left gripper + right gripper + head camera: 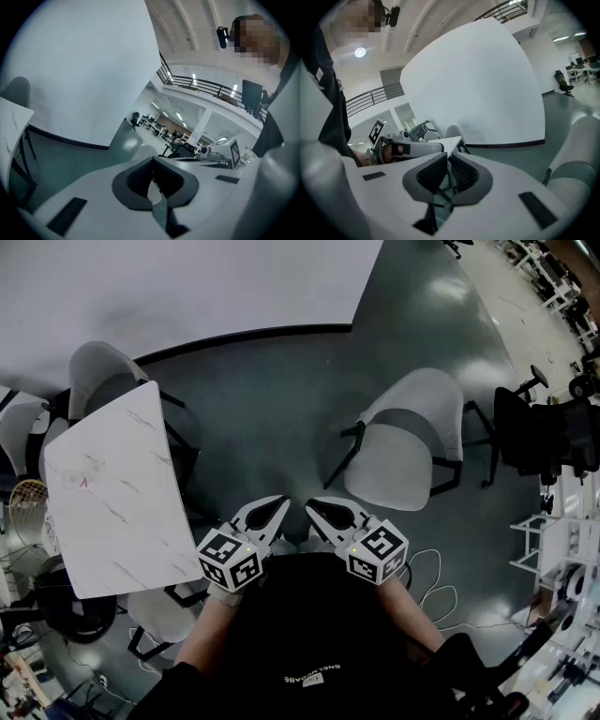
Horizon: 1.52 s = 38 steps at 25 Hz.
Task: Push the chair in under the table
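Note:
A white chair (408, 451) with black legs stands alone on the dark floor, right of centre, well apart from the white marble-topped table (112, 493) at the left. The person holds both grippers close to the body, pointing forward. My left gripper (281, 505) is shut with nothing in it, its jaws meeting (152, 180) in the left gripper view. My right gripper (312, 507) is shut and empty too (447, 176). The chair (576, 159) shows at the right edge of the right gripper view, and the table (450, 143) shows beyond the jaws. Neither gripper touches the chair.
Other white chairs sit round the table, at its far end (103, 376) and near end (159, 615). A black office chair (544, 432) and a white rack (562, 549) stand at the right. A cable (431, 587) lies on the floor near the person.

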### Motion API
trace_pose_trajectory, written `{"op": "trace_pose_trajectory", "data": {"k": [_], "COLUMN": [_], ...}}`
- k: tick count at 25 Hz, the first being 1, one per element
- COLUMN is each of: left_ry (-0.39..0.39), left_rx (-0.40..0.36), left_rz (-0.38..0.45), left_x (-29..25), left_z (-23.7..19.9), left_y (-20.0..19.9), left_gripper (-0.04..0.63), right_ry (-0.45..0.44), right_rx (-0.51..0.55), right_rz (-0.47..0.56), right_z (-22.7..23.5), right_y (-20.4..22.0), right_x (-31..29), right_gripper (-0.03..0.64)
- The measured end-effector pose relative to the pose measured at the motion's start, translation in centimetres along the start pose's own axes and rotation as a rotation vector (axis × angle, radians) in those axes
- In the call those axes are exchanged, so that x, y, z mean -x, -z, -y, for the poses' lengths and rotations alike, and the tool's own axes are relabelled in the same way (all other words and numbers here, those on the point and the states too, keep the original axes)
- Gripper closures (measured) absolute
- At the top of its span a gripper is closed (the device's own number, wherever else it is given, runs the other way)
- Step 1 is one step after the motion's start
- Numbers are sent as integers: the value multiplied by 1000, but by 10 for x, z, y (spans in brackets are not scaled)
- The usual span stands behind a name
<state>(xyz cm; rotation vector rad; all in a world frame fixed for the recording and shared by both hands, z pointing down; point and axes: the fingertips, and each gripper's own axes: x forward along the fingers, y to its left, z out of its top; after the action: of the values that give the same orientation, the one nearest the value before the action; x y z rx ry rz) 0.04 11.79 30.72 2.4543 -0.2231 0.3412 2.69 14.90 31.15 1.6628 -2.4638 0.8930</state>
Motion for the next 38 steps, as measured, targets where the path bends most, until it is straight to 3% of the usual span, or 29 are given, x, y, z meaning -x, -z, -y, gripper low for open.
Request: {"op": "trace_pose_trajectory", "data": {"k": [13,19,22,25,28,38], "left_ry": [0,0,-2,-17,-36,-162], "left_rx": [1,-7,-42,-87,-88,-50], "left_rz": [6,-6,-23,-31,-20,-13], "left_x": [-1,7,10,12,17,-2], "left_z": [-5,-10,-17,-29,-40,-67], "left_y": [-6,-1,1,-4,-11,-20], "left_gripper": [595,595,595,595,595,595], "right_ry": [23,75,216,369,466,547], "right_rx": [-7,-100,-105,-106,-110,-183], "right_rz": [3,37,48,6,-55,-317], "right_z": [7,17,53,109,158,302], "right_y": [-4,1,11,27,39,115], "right_x": [3,5,15,24,28,1], "right_gripper": [580,578,578,577,573,499]}}
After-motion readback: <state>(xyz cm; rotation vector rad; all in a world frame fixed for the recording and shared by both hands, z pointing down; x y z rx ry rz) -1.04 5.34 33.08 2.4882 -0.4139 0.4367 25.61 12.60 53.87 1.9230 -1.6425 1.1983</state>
